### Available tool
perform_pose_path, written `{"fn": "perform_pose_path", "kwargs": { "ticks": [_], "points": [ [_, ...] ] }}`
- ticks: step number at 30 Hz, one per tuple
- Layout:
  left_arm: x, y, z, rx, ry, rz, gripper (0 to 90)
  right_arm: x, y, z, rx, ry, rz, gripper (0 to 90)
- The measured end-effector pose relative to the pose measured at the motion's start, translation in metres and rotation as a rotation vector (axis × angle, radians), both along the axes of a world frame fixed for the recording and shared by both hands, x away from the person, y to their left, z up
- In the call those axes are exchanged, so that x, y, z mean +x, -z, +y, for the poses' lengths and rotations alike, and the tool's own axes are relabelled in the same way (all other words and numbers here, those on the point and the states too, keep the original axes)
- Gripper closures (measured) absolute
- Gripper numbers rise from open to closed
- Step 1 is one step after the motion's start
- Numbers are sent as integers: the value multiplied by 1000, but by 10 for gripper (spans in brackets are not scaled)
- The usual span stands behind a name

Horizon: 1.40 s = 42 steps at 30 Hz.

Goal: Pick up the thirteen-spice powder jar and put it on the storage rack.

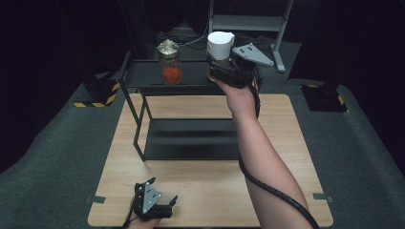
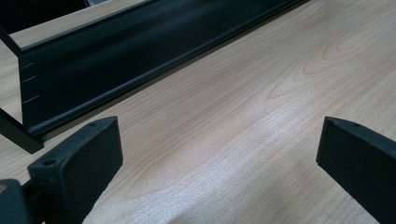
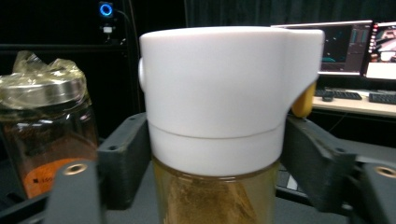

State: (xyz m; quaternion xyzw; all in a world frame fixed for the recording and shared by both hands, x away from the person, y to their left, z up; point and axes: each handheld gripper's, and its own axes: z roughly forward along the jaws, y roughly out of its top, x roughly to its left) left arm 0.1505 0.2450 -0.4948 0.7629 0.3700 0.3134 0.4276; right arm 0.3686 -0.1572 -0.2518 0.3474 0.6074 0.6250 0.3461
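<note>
A clear jar with a tall white lid (image 1: 220, 45) (image 3: 224, 93) and yellowish contents is held over the right part of the black shelf's top (image 1: 143, 74). My right gripper (image 1: 229, 67) (image 3: 215, 163) is shut on it just under the lid, its black fingers (image 3: 123, 154) pressed against both sides. A second glass jar (image 1: 170, 62) (image 3: 44, 130) with orange-red contents and a crinkled wrapped top stands on the shelf top to the left. My left gripper (image 1: 165, 194) (image 2: 219, 163) rests open on the wooden table (image 1: 200, 191) near its front edge, nothing between its fingers.
The black two-level metal shelf has a lower tray (image 1: 191, 138) (image 2: 116, 65) on the table's middle. Black-and-yellow weighted bases (image 1: 98, 93) sit on the grey floor at both sides. Monitors (image 3: 355, 46) glow behind in the right gripper view.
</note>
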Motion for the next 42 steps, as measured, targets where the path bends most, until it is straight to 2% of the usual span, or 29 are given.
{"fn": "perform_pose_path", "kwargs": {
  "ticks": [6,15,25,31,42],
  "points": [
    [0,0,-1,5,1,-1,6,0,-2,0,-5,-3,24,138],
    [0,-1,-2,13,3,0,6,-5,1,-1,-3,10,12,0],
    [1,-1,-2,9,2,2,6,-14,8,-10,-9,3,1,0],
    [1,-1,-3,23,6,3,6,-23,11,-19,-1,-9,-11,0],
    [1,-2,-5,33,8,4,6,-47,19,-37,-12,-34,-38,0]
  ]
}}
